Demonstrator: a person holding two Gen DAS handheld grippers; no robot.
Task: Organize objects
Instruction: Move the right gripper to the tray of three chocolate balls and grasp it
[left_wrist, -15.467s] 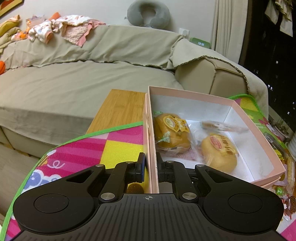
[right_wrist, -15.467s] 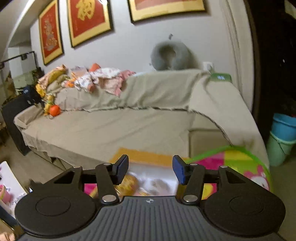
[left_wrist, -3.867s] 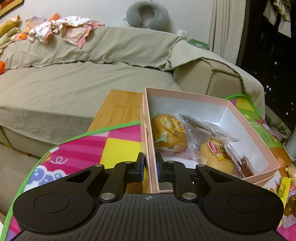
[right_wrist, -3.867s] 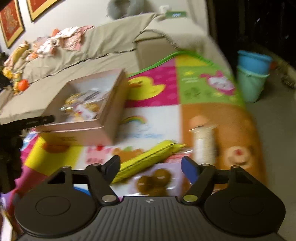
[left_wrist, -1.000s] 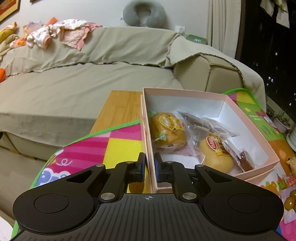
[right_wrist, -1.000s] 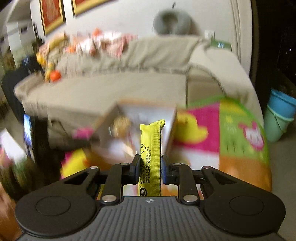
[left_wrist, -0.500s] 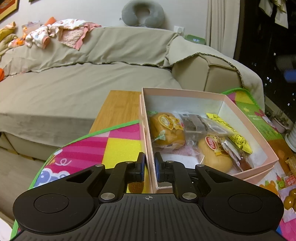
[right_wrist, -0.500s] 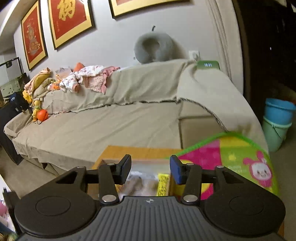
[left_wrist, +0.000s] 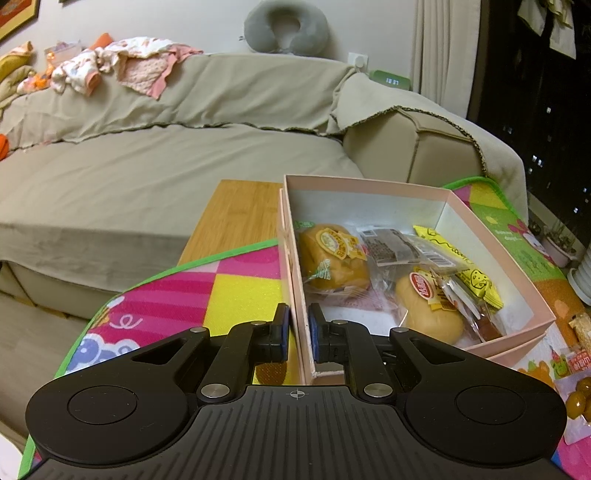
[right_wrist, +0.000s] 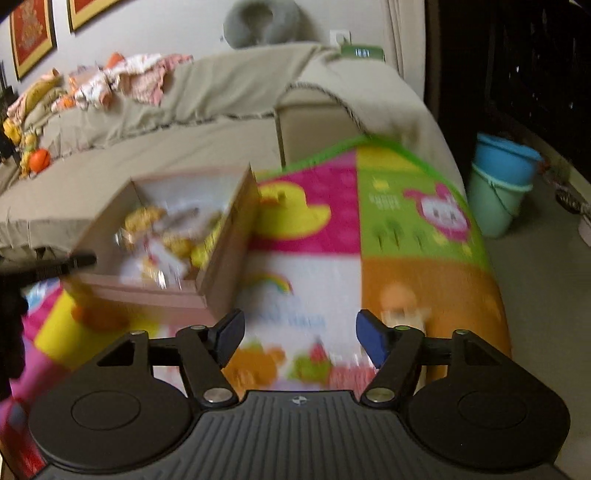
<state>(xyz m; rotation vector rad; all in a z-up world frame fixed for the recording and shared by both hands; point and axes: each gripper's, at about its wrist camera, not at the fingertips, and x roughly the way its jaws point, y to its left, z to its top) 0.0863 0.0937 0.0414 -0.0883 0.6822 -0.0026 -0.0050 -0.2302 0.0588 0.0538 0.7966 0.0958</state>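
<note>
Left wrist view
Left gripper (left_wrist: 299, 330): fingers pinching the near left wall of the box (left_wrist: 496, 240), one pad outside, one inside.
Box: pink, open, on the mat (left_wrist: 207, 295), in front of the sofa (left_wrist: 166, 166).
Inside the box: two buns in wrappers (left_wrist: 332, 262), a dark packet (left_wrist: 388, 247), a yellow bar (left_wrist: 476, 280) along the right side, lying partly on the other packs.
Beside the box: more snacks (left_wrist: 578, 398) on the mat at the right edge.
Wood surface (left_wrist: 240, 214): shows beyond the mat, left of the box.

Right wrist view (blurred)
Right gripper (right_wrist: 299, 341): fingers spread and opening, nothing between them; the mat (right_wrist: 406, 288) shows below.
Box (right_wrist: 229, 254): left of centre, the packs inside a yellow blur.
Left gripper (right_wrist: 48, 269): dark, at the box's left corner.
Bucket (right_wrist: 502, 181): blue, on the floor at right.
</note>
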